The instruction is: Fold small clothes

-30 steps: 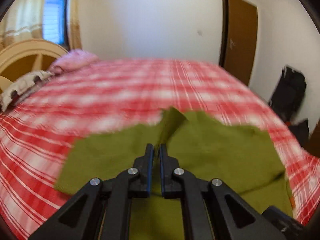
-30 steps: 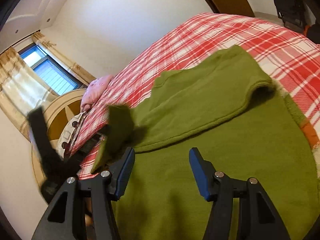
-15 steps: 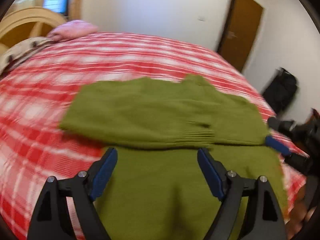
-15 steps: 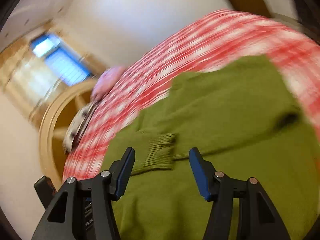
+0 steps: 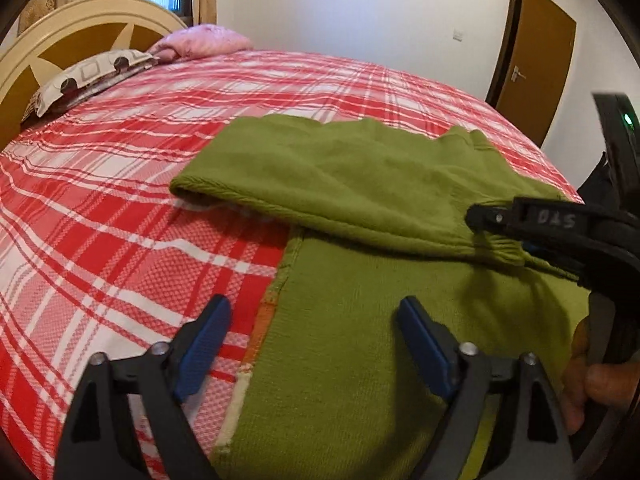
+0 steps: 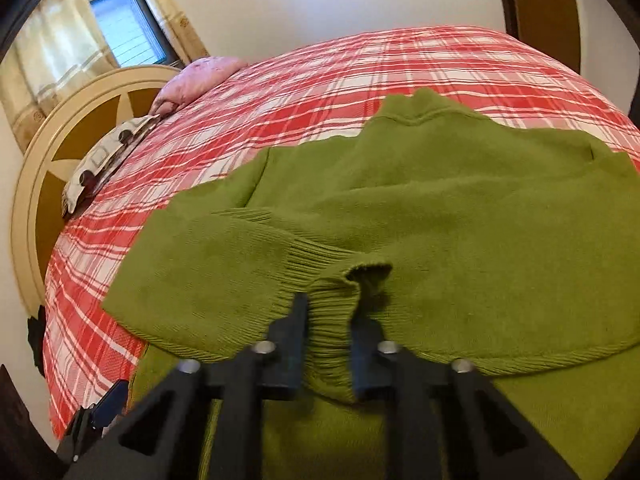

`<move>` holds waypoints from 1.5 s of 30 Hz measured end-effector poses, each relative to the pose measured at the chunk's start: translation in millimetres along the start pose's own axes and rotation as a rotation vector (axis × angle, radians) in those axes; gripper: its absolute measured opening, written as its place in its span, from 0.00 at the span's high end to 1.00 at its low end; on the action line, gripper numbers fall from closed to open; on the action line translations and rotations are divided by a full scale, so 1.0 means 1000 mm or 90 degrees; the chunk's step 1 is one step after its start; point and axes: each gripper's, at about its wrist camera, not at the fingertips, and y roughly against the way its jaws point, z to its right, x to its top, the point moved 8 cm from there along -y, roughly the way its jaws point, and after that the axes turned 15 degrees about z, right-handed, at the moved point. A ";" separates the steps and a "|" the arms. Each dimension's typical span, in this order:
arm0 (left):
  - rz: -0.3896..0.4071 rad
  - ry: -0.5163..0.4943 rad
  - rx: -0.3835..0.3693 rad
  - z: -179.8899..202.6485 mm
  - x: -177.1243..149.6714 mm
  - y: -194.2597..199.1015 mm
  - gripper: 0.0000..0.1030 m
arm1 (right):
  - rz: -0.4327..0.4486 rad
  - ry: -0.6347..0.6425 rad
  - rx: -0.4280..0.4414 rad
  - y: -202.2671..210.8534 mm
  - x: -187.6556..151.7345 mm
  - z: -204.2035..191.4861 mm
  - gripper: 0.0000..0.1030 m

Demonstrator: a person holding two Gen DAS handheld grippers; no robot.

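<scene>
The sleeve cuff is clamped by the right gripper; it should be laid flat across the sweater. The left gripper is held apart, empty.

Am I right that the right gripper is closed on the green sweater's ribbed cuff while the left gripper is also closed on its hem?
Not quite. The right gripper is indeed closed on the green sweater's ribbed cuff, but the left gripper is open and holds nothing, as the left wrist view shows.

White walls, brown door, curtained window, bed with arched headboard.
</scene>
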 end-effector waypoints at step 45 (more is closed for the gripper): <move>-0.004 -0.017 0.014 0.002 0.001 -0.011 0.00 | 0.181 -0.070 -0.294 0.175 0.053 0.230 0.65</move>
